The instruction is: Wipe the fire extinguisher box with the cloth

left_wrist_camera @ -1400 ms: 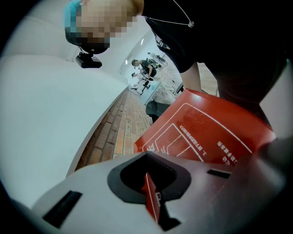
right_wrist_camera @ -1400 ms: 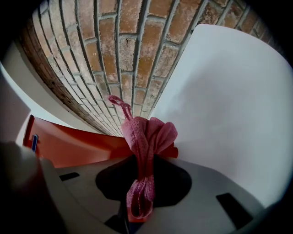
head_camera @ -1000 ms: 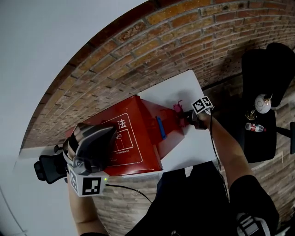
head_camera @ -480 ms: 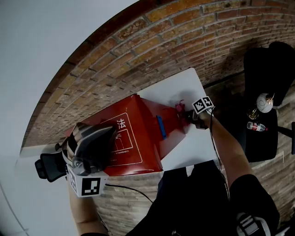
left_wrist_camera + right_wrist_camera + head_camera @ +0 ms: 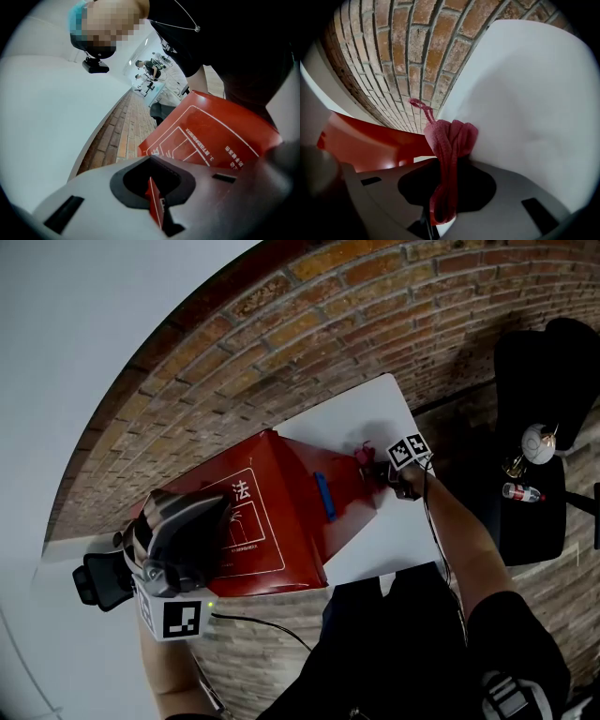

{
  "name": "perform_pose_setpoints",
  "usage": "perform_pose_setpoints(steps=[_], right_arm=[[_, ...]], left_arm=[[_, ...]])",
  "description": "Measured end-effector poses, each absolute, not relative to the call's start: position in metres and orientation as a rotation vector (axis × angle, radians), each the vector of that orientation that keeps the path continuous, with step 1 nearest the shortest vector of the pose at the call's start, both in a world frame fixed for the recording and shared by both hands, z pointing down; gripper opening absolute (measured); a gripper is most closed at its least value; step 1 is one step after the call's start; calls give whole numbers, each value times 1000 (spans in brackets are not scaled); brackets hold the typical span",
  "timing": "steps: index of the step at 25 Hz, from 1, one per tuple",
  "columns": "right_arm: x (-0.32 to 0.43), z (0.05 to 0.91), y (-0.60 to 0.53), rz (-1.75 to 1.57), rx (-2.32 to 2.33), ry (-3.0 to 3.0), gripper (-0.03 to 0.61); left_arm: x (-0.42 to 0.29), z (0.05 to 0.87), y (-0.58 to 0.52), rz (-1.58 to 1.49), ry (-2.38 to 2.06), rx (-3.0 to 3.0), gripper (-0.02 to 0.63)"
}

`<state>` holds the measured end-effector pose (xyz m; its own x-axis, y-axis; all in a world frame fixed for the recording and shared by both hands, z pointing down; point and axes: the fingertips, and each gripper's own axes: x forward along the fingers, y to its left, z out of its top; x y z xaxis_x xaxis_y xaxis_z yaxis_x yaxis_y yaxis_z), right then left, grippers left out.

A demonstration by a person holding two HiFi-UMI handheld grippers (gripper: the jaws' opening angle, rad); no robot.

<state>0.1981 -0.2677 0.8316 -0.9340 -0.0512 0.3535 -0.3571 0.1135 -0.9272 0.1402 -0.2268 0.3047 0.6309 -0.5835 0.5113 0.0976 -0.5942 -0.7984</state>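
Cloth (image 5: pixel 450 140), ribbed pink wad; box (image 5: pixel 281 512), glossy red

hidden: box (image 5: pixel 292 491) left end under left gripper (image 5: pixel 217 514) | unreadable: box print (image 5: pixel 246 521) (too small, skewed)

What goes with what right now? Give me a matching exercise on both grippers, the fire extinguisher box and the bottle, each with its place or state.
Things:
1. left gripper
2. right gripper
3. fire extinguisher box
4. bottle

Place or state:
A. lies on the black seat
B. shut on the pink cloth
C. rests on the white table
D. shut on a thin red edge of the box

Pairs: 1-D, 2-B, 3-C, 4-A
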Motion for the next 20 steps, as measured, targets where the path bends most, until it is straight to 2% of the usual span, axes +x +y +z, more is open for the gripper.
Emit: perform_pose_setpoints(steps=[20], right_arm=[[201,832,-238,1925,412,-2151,100]], left_arm=[[139,306,-227,-1012,387,-2002,31]])
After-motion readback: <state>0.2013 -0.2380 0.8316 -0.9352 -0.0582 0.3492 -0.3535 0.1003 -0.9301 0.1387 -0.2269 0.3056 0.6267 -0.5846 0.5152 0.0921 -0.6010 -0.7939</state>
